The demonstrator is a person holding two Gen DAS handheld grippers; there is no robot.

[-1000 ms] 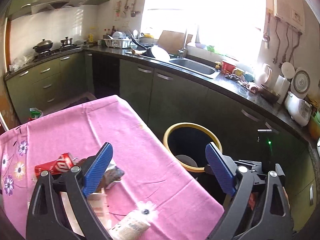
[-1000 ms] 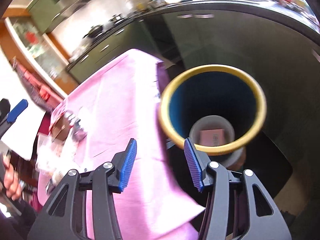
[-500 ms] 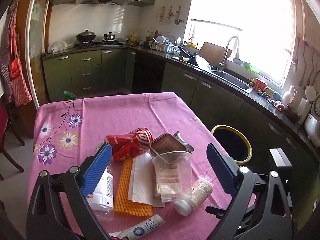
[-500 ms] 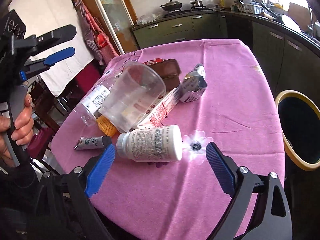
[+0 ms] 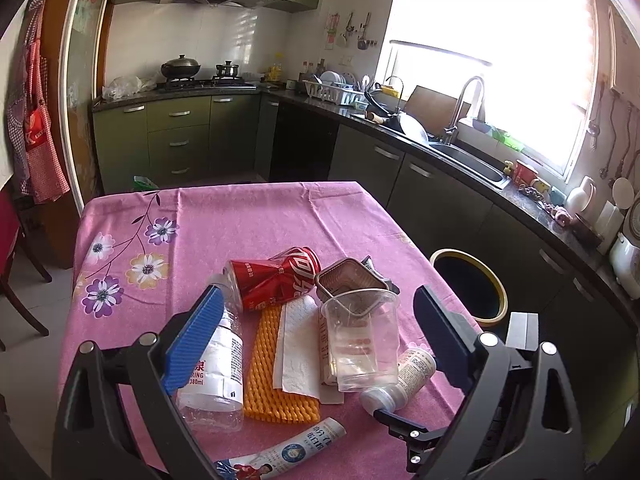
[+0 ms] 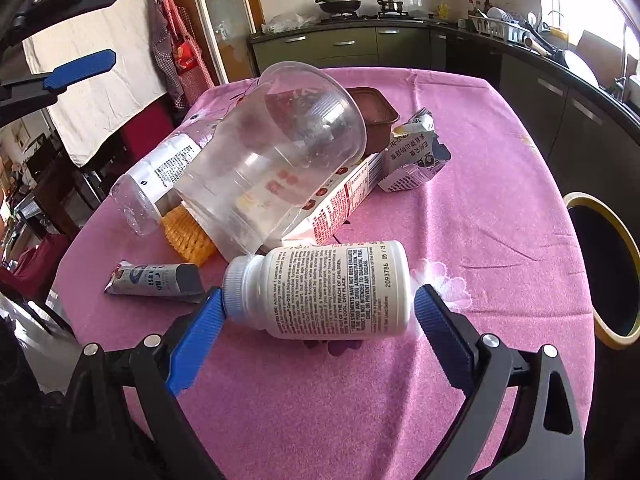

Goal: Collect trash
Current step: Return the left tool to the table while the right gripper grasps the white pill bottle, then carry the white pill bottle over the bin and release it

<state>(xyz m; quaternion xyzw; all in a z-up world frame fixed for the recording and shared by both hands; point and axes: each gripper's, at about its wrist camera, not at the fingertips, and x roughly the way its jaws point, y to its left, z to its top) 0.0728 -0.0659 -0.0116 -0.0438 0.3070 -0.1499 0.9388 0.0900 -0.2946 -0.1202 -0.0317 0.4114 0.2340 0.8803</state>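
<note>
Swung away from the yellow-rimmed bin (image 6: 600, 268) it faced a second ago, the right claw (image 6: 316, 312) now straddles the white pill bottle (image 6: 320, 288) lying on its side on the pink-clothed desk (image 6: 500, 200), jaws spread wide, pads flanking but seemingly not pressing it. Behind it the clear cup (image 6: 276, 152), carton (image 6: 340, 196), water bottle (image 5: 216, 364), red can (image 5: 276, 276) and tube (image 6: 156, 278) wait uncollected. With the left claw (image 5: 316, 328) spread and empty above the pile, most of the job looks left.
</note>
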